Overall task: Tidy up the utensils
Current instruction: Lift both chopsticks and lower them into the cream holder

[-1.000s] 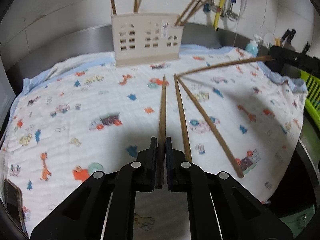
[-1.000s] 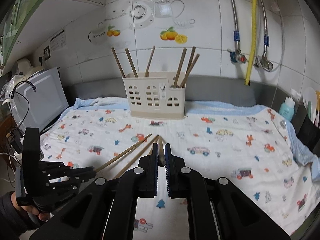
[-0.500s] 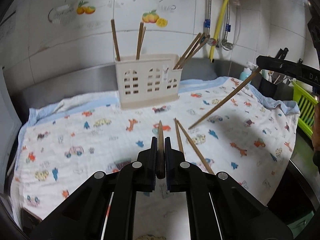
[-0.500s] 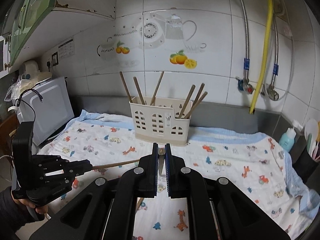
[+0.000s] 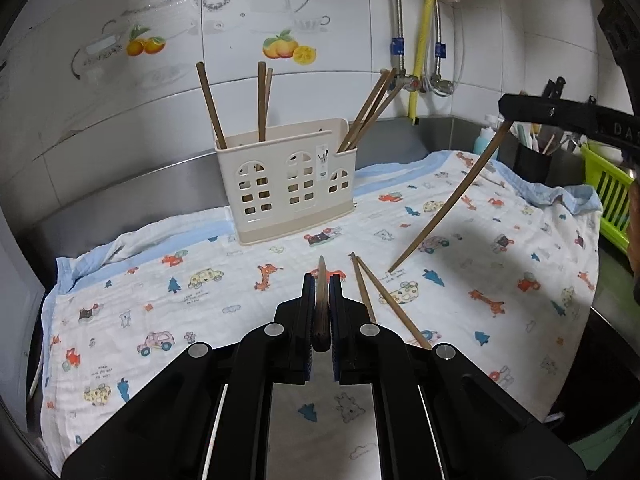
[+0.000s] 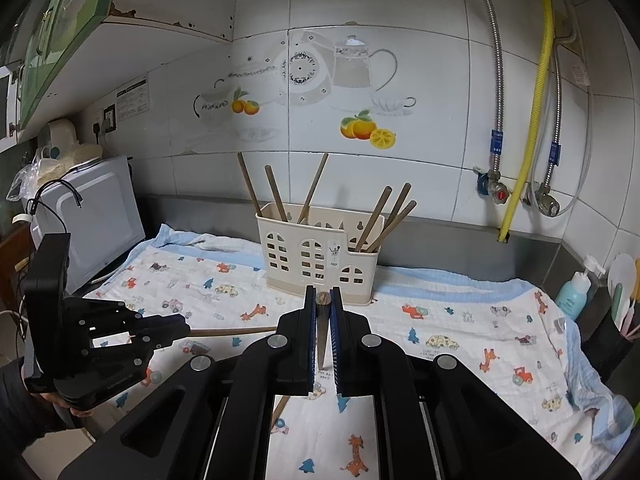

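My left gripper (image 5: 321, 280) is shut on a brown chopstick (image 5: 321, 308) that points ahead, lifted above the printed cloth (image 5: 160, 304). In the right wrist view the left gripper (image 6: 184, 326) holds that chopstick (image 6: 232, 331) level. My right gripper (image 6: 323, 300) is shut on the thick end of another chopstick (image 6: 321, 340). Seen from the left wrist, the right gripper (image 5: 508, 110) dangles its chopstick (image 5: 444, 204) steeply, tip near the cloth. Two more chopsticks (image 5: 384, 300) lie on the cloth. The cream holder (image 5: 288, 180) at the back holds several chopsticks.
A white appliance (image 6: 92, 216) stands at the left edge of the counter. A soap bottle (image 6: 574, 292), a black utensil cup (image 5: 532, 164) and a green basket (image 5: 608, 196) are at the right. Taps and hoses (image 6: 520, 192) hang on the tiled wall behind.
Both grippers have risen with their chopsticks, lifting them off the cloth. The right gripper's chopstick has swung from nearly flat to a steep slant. Both views tilted up toward the wall.
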Motion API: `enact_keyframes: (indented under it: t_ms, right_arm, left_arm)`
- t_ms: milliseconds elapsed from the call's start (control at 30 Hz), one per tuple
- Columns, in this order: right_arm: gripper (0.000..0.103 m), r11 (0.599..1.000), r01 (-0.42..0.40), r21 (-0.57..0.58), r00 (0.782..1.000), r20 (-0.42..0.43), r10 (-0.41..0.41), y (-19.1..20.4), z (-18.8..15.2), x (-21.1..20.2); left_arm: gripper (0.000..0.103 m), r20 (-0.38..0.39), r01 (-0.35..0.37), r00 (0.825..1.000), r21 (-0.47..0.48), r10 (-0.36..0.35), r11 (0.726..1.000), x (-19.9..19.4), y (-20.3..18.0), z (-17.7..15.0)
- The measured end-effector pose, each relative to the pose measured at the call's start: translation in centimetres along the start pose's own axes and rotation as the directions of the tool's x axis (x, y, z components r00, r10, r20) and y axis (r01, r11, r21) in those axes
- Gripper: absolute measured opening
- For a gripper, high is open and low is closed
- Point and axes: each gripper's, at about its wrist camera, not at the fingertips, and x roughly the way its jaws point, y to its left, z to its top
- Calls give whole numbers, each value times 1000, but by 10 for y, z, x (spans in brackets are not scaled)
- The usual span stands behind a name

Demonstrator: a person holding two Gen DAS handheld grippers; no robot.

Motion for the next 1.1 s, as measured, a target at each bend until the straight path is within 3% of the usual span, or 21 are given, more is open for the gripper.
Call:
enact_keyframes:
  t_ms: [500,800,1100]
  right_arm:
    - [6,1000,6,-21,1000,28,-5,-7,21,2]
    - [6,998,-23,-53,998,49,26,-12,75,17]
    - [6,999,-38,-31,994,105,41,-24,139,35]
  left_arm:
    - [6,83,-2,997,28,0,1000,-7,1,32]
    - [6,64,-16,998,34,14,999,3,10,67]
    - [6,99,-42,994,39,38,998,10,28,114]
